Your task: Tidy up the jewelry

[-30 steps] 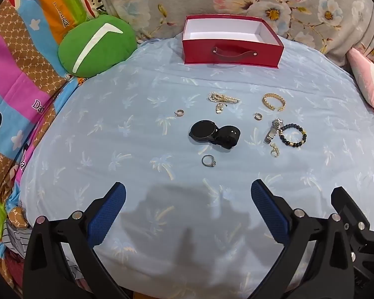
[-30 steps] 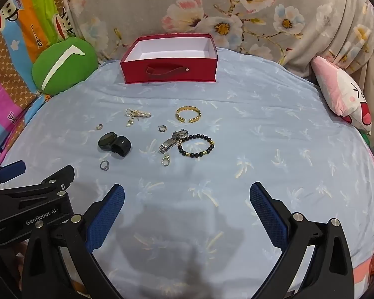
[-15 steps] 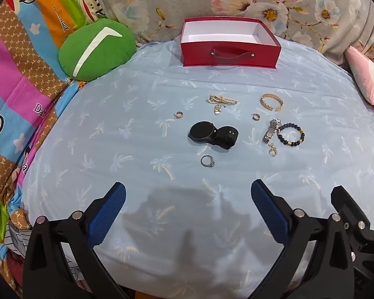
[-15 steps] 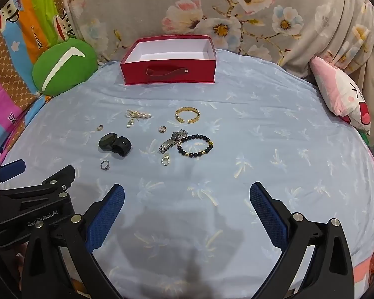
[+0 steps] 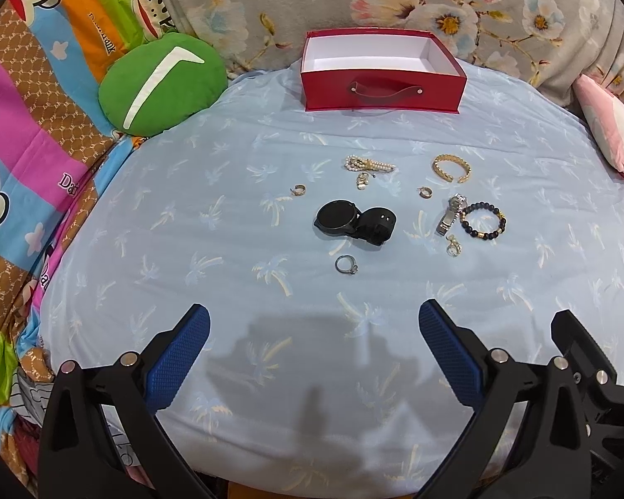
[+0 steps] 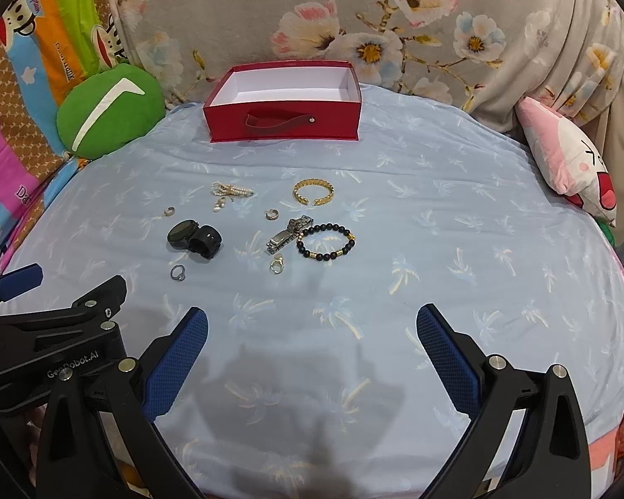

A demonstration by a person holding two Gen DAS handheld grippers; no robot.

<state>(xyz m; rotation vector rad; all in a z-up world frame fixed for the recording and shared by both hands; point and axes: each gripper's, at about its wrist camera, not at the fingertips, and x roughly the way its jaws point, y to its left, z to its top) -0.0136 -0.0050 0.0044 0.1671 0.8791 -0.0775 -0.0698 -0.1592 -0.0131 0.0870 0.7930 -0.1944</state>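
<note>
Both the left gripper point(image 5: 314, 351) and right gripper point(image 6: 312, 351) are hovering with jaws apart and empty, the jewelry lying scattered well ahead of them, the silver ring point(image 5: 346, 265) nearest, so picking toward the red box point(image 5: 380, 91) is only starting.

— How many pieces are on the pale blue bed sheet point(image 5: 229, 374)?

— One red cardboard box point(image 5: 380, 87). One black smartwatch point(image 5: 353, 222), one silver metal watch point(image 5: 449, 215). Bracelets: one gold cuff point(image 5: 451, 167), one black beaded point(image 5: 482, 220), one pearl strand point(image 5: 368, 164).

— And small ones?

— One silver ring point(image 5: 346, 265), two small gold hoops point(image 5: 299, 190) point(image 5: 425, 192), two little gold charms point(image 5: 362, 181) point(image 5: 453, 246).

— Cushions?

— One round green point(image 5: 162, 83), one pink point(image 5: 611, 133).
</note>
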